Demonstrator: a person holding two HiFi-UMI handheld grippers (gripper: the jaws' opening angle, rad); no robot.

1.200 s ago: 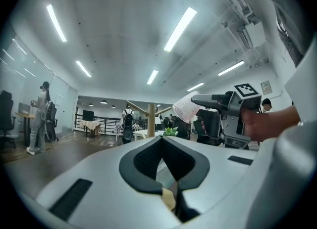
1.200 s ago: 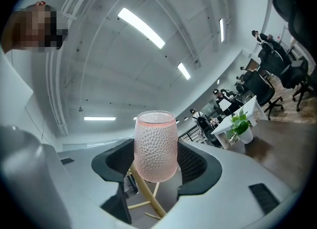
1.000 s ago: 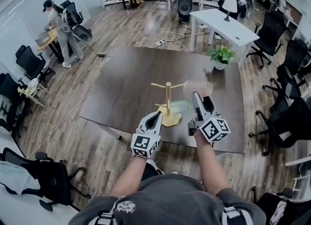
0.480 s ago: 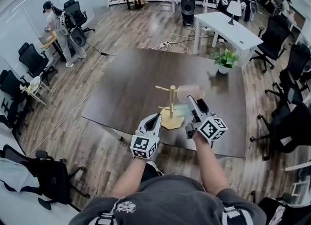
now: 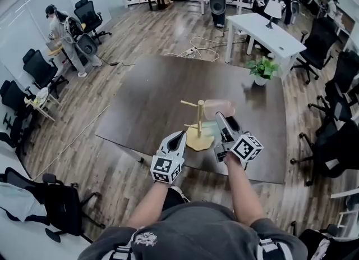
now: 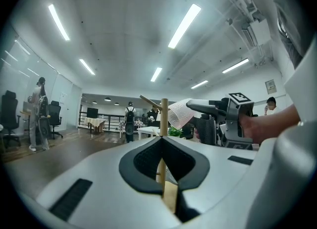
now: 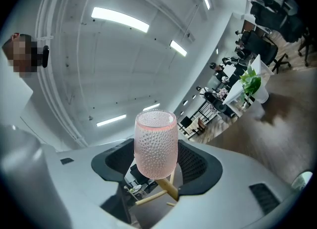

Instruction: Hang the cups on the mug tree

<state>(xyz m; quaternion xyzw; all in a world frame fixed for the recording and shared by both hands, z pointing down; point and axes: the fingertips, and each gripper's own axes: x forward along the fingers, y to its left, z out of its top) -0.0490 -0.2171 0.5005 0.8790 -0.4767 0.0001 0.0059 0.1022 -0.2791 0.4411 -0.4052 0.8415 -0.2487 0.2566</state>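
Grey T-shirt (image 5: 196, 228) (white print, perhaps); white left tool (image 5: 180, 134) and right tool (image 5: 220, 116).

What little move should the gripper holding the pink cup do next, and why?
Probably ease the right gripper a little closer to the mug tree, so the cup slips onto a peg. Its jaws are shut on the cup, which is held on its side right next to the post. I can't tell whether a peg is inside it yet.
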